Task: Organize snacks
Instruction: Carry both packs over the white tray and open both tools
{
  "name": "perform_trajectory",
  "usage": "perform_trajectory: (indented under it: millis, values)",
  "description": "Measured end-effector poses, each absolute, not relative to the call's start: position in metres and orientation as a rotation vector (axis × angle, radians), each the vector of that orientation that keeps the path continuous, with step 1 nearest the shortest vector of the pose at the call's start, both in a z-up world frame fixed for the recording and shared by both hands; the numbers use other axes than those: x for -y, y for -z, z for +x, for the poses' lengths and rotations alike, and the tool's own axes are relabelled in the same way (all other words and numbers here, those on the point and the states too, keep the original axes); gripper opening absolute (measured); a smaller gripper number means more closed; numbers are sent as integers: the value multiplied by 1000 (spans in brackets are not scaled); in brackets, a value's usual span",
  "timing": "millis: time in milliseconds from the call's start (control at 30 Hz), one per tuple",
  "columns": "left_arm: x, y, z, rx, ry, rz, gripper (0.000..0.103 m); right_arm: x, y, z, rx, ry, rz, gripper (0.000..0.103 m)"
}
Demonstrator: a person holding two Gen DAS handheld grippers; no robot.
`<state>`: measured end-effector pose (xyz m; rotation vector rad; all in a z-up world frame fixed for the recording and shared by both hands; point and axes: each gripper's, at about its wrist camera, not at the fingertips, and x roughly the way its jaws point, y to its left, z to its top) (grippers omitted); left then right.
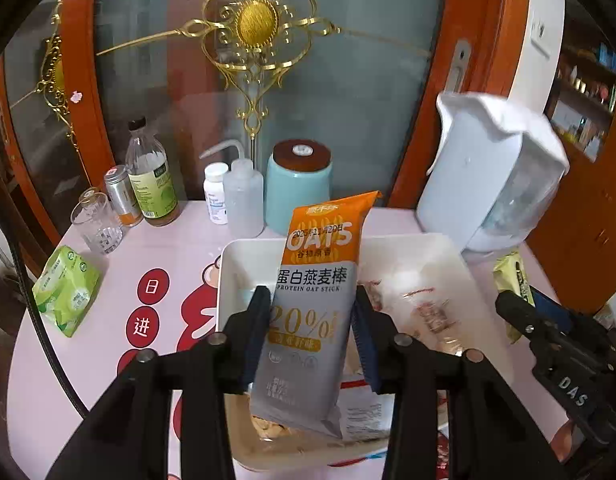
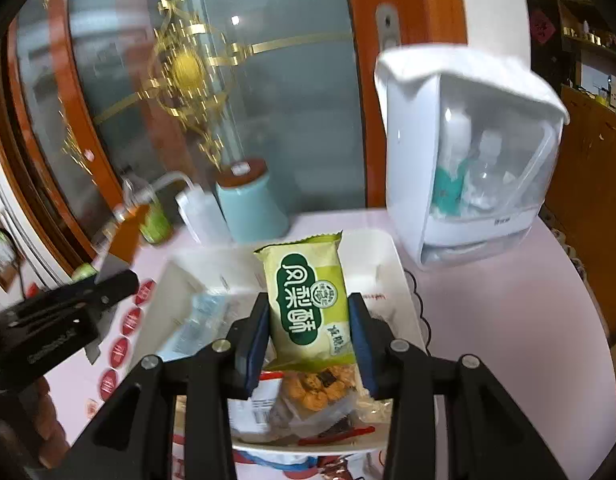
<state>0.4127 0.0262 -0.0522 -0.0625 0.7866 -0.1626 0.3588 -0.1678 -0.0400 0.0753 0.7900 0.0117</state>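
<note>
While perhaps blurred, tongs (image 1: 314, 334) gripping oat stick (image 1: 308, 320)

I see a pink surface (image 1: 175, 240) backed by an orange-framed frosted glass door (image 1: 348, 80) with gold scrollwork (image 1: 255, 24). Shelves (image 1: 588, 92) sit dim at right beside a white wall (image 1: 542, 40).

Both tongs point steeply downward: the left tongs (image 1: 312, 330) clamp an upright packet, the right tongs (image 2: 308, 338) (likewise) pinch another.
</note>
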Motion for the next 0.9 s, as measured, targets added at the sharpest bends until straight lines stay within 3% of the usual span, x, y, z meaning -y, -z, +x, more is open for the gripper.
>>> perform_trajectory:
  millis: [67,100,133,900]
  values:
    - [-24,61,418,-808,166,-57,68,168,52,369,-846,-5,85,40]
    - [-24,64,419,-810,159,-61,88,169,56,371,-858,-10,100,40]
    - [-24,66,418,-803,157,-65,93,170,58,372,-860,-19,114,40]
    - [-22,48,349,-788,170,-69,93,181,31,303,-834,-46,93,40]
